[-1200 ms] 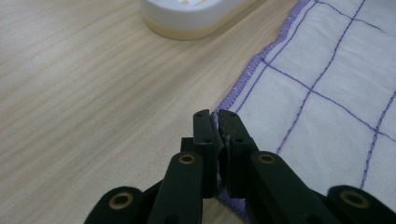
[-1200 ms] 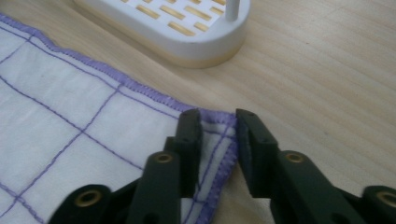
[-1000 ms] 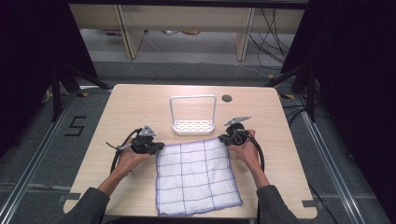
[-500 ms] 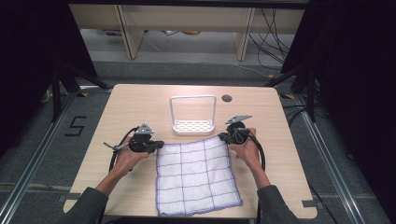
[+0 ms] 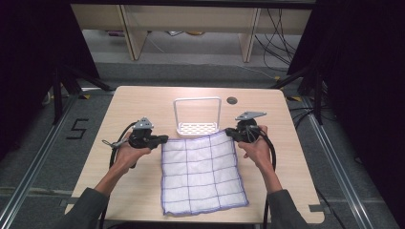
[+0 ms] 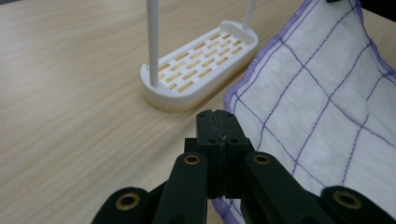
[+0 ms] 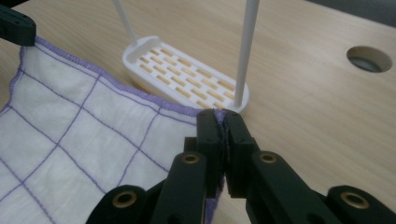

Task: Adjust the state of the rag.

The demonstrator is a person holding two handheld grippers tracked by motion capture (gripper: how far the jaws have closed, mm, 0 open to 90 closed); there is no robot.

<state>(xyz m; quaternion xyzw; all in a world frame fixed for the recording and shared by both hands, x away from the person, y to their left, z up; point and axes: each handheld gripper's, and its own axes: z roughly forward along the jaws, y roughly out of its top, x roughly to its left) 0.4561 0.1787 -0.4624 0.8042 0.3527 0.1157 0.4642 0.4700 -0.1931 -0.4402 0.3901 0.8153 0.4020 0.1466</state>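
Where cloth [image 5: 200, 174] lies: wooden table [image 5: 143, 102].

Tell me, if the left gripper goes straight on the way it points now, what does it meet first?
Probably the white rack: in the left gripper view it stands just beyond the tips of the left gripper, which is shut on a corner of the cloth. Depth is unclear, so it might pass beside it.
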